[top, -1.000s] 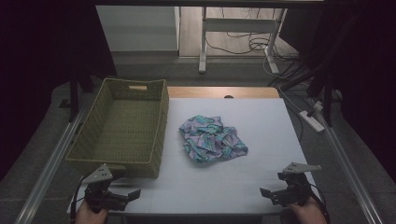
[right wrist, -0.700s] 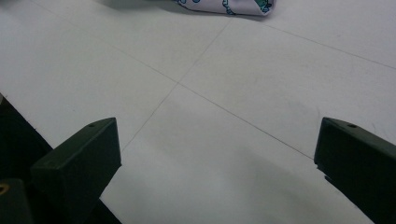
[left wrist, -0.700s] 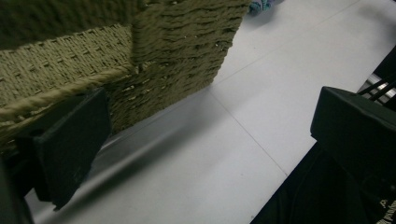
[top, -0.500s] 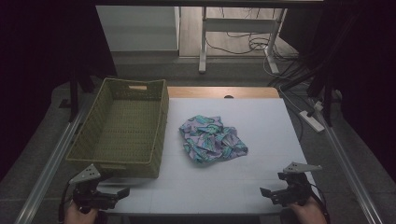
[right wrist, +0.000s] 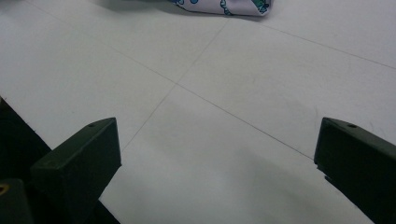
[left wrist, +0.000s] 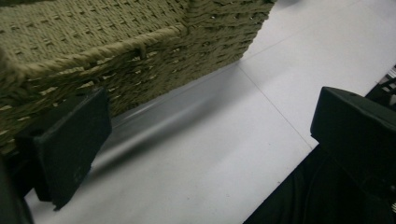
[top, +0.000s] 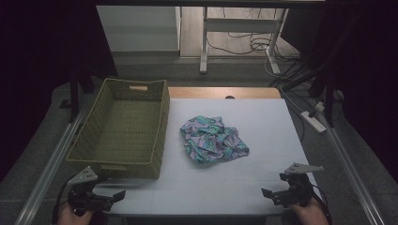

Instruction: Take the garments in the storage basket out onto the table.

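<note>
One woven basket (top: 122,126), one crumpled patterned cloth (top: 212,139), and two tools on one table (top: 281,126).

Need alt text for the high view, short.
A crumpled patterned cloth lies near the middle of a white table, beside an empty woven basket standing on the table's left side. At the near edge, a person's hands hold two tongs, the left tongs in front of the basket and the right tongs at the right corner, both clear of the cloth.
</note>
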Demonstrator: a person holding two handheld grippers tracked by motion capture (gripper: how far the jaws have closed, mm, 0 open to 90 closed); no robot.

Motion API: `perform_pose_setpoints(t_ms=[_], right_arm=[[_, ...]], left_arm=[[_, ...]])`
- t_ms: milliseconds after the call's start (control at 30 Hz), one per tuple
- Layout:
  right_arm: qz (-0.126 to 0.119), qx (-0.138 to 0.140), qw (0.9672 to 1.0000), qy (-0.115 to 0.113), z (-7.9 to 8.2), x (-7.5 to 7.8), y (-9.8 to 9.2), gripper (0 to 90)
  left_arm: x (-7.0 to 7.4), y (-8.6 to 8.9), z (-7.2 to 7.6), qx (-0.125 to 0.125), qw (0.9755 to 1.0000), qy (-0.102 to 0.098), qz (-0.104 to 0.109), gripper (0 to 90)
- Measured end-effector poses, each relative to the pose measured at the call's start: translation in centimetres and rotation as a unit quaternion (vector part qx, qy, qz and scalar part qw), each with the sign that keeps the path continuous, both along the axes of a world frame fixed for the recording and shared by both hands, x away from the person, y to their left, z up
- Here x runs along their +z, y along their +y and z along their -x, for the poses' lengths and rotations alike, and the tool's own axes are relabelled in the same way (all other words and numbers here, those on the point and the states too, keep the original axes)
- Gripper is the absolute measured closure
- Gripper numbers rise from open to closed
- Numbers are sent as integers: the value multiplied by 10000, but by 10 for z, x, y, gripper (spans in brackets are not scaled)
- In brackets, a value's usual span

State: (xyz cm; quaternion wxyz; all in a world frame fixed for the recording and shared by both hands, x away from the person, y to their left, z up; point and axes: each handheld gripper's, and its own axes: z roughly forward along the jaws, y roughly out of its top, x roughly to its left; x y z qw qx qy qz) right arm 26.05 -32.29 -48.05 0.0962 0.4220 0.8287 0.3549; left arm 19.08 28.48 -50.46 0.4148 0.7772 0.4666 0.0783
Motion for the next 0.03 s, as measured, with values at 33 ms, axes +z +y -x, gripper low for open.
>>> perform_pose_setpoints(t_ms=[33], right_arm=[[0, 0, 10000, 0, 0, 0, 0, 6]], left_arm=[[0, 0, 0, 0, 10000, 0, 0, 0]])
